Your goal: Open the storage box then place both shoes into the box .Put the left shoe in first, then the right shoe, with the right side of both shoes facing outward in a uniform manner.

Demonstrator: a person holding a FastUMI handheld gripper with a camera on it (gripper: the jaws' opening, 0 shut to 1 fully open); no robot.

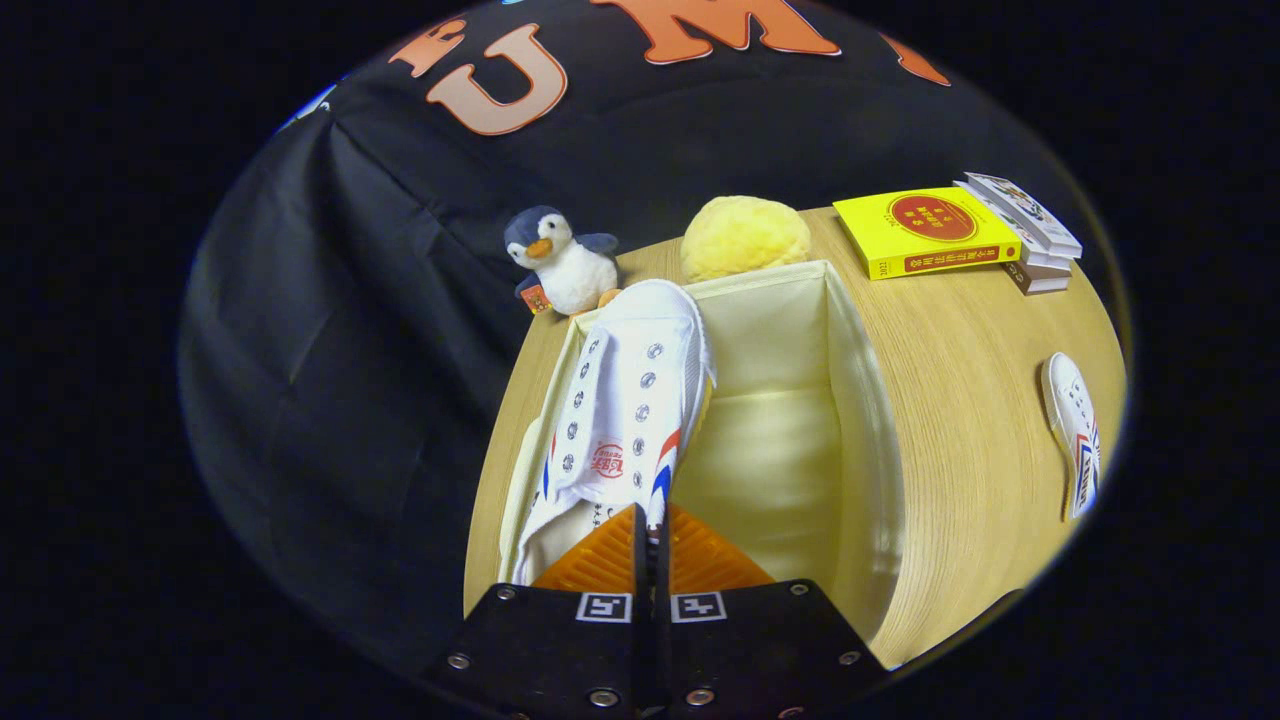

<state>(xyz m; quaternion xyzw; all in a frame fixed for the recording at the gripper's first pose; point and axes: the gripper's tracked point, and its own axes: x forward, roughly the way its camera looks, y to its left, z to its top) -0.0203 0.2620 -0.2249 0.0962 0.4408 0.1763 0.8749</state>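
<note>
A cream fabric storage box stands open on the wooden table. A white canvas shoe with red and blue stripes hangs over the box's left half, toe pointing away from me and eyelets facing up. My gripper is shut on the shoe's heel-end collar, with the thin canvas edge pinched between the fingers. The second white shoe lies on its side on the table, well to the right of the box. The right half of the box holds nothing.
A plush penguin and a yellow fluffy ball sit just behind the box. A yellow book and a small stack of books lie at the far right of the table. The table's left edge runs close beside the box.
</note>
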